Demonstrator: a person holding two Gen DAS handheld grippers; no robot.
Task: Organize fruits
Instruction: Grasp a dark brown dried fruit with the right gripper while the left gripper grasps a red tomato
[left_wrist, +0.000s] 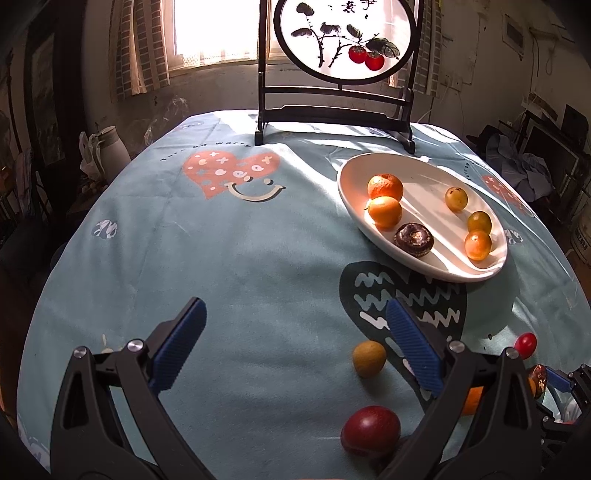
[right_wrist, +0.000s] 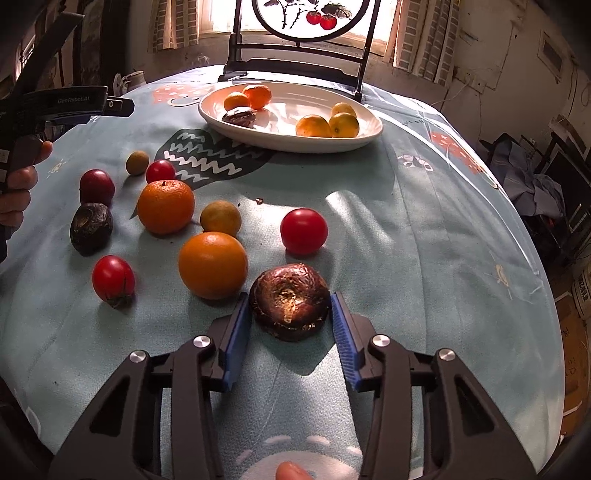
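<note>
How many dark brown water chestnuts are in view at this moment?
3. One water chestnut sits between the right gripper's jaws, one lies at the left of the loose fruit, and one is in the white dish. Others may be hidden.

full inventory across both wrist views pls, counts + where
plate: 1, white oval, far side of table
oranges: 4, orange, two in plate, two on cloth
small yellow fruits: 5, three in plate, two on cloth
dark brown fruits: 3, one in plate, one on cloth, one between right gripper's pads
red fruits: 4, three bright, one dark, on cloth
tablecloth: 1, light blue, printed
screen: 1, dark frame, behind plate
jug: 1, white, beyond table's left
left gripper: 1, black, blue pads, open, empty
right gripper: 1, same, shut on dark brown fruit
hand: 1, on left gripper's handle
</note>
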